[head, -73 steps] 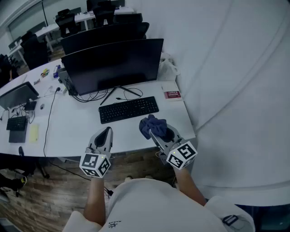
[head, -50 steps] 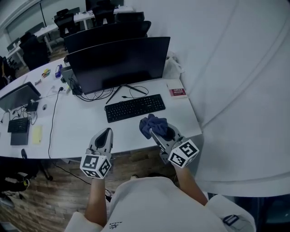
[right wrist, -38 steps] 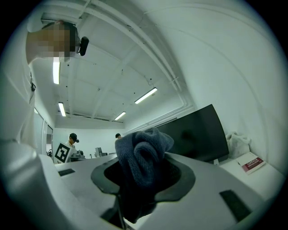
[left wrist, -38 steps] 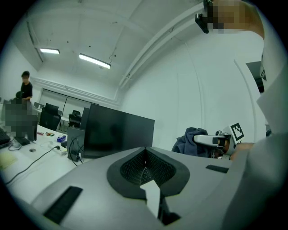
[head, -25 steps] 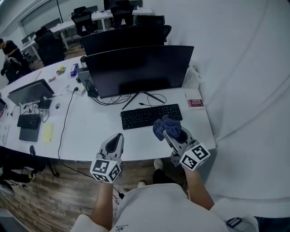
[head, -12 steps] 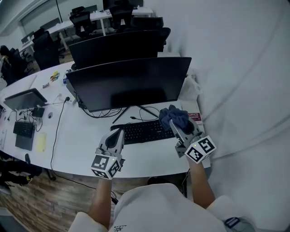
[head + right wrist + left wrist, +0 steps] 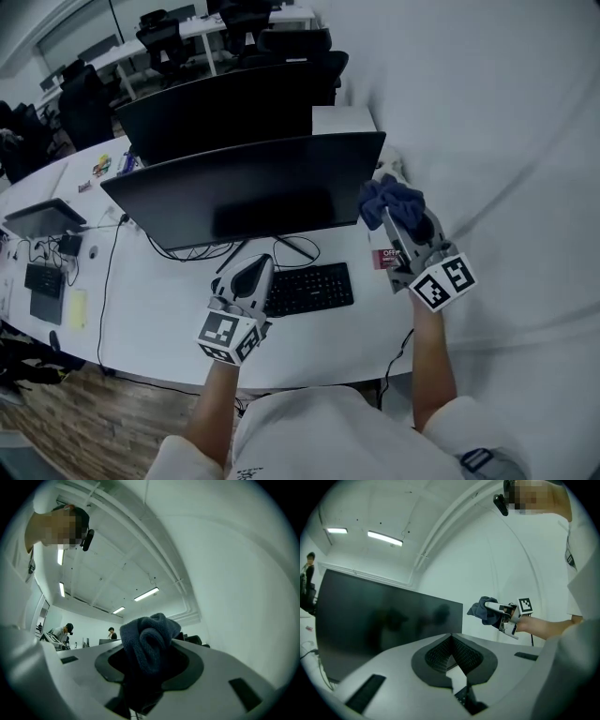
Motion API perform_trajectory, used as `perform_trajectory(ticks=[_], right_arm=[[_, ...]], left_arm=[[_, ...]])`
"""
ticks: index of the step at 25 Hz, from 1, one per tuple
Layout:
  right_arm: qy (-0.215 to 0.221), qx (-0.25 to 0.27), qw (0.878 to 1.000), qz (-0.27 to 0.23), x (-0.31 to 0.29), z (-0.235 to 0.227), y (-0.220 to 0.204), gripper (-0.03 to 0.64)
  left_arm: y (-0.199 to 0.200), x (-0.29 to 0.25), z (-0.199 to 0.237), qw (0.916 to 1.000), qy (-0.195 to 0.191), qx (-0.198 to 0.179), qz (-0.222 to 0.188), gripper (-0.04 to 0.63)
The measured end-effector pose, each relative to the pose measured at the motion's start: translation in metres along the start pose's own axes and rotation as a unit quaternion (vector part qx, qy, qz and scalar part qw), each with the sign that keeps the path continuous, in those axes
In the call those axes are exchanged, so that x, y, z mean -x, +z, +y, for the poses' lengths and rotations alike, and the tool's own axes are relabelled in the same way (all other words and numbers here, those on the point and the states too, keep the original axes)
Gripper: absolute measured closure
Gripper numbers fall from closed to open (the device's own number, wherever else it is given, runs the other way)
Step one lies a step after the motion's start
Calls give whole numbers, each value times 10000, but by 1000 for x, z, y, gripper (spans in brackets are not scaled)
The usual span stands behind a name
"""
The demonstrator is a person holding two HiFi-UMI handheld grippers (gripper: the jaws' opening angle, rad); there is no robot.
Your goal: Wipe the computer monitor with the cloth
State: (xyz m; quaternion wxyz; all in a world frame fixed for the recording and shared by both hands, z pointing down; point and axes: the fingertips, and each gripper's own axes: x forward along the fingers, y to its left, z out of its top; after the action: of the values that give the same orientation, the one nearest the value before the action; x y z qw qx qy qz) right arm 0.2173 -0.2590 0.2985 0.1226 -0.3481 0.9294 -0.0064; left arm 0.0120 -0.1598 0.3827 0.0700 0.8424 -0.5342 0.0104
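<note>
Monitor (image 7: pixel 244 192) stands dark and upright on the white desk (image 7: pixel 150 309), screen toward the person; a black keyboard (image 7: pixel 309 289) lies just in front of the monitor's stand; the left gripper (image 7: pixel 253 270) hangs low in front of the monitor, over the keyboard's left end, jaws pressed together with nothing between them; the right gripper (image 7: pixel 387 214) is up beside the monitor's right edge, pinching the bunched dark-blue cloth (image 7: pixel 382 197); the cloth sits just beside the monitor's upper right corner, and the left gripper view shows a narrow gap between them.
</note>
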Motion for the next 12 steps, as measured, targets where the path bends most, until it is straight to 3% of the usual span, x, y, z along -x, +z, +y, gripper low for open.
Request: perform_trajectory(ticks=[12], right_arm=[[67,172,9978,-630,-38,-68,56,454]], left_arm=[[26,-76,-16,9995,-246,-138,-142,589]])
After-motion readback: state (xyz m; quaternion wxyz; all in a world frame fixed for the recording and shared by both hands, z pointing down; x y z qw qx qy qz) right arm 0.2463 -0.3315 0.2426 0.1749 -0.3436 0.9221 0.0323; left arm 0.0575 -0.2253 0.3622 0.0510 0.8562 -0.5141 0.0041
